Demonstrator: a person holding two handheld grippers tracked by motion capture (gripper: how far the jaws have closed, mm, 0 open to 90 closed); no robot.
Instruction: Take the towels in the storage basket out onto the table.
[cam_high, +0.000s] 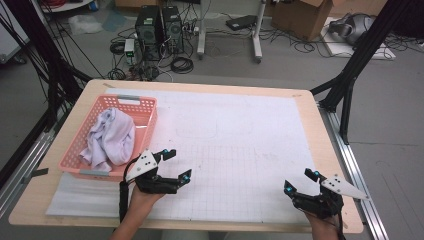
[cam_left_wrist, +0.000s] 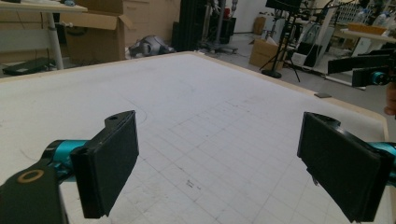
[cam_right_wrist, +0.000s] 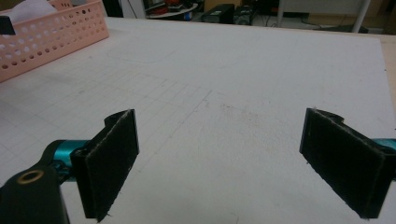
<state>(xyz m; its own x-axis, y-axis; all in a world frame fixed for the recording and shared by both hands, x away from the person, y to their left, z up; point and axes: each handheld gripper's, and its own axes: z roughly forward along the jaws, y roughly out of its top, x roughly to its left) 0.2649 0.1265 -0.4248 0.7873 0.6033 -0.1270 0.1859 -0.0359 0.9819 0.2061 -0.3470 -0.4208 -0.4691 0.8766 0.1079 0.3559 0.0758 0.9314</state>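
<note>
A white cloth (cam_high: 109, 137) lies bunched in the pink basket (cam_high: 145, 131) at the surface's (cam_high: 240, 135) left edge. The left gripper (cam_high: 176, 164) hovers just beside the basket, the right gripper (cam_high: 302, 181) well apart near the right corner; both have jaws wide open and empty. The cloth looks light, soft and limp, so pinching a raised fold near its top seems best.

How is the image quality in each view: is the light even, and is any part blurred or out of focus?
High view: even, soft light, only faint shadows under the left gripper and right gripper; the white cloth in the pink basket is slightly soft. Left gripper view: the pads are sharp, the background room hazy. Right gripper view: the mat looks bright, its grid pale.
</note>
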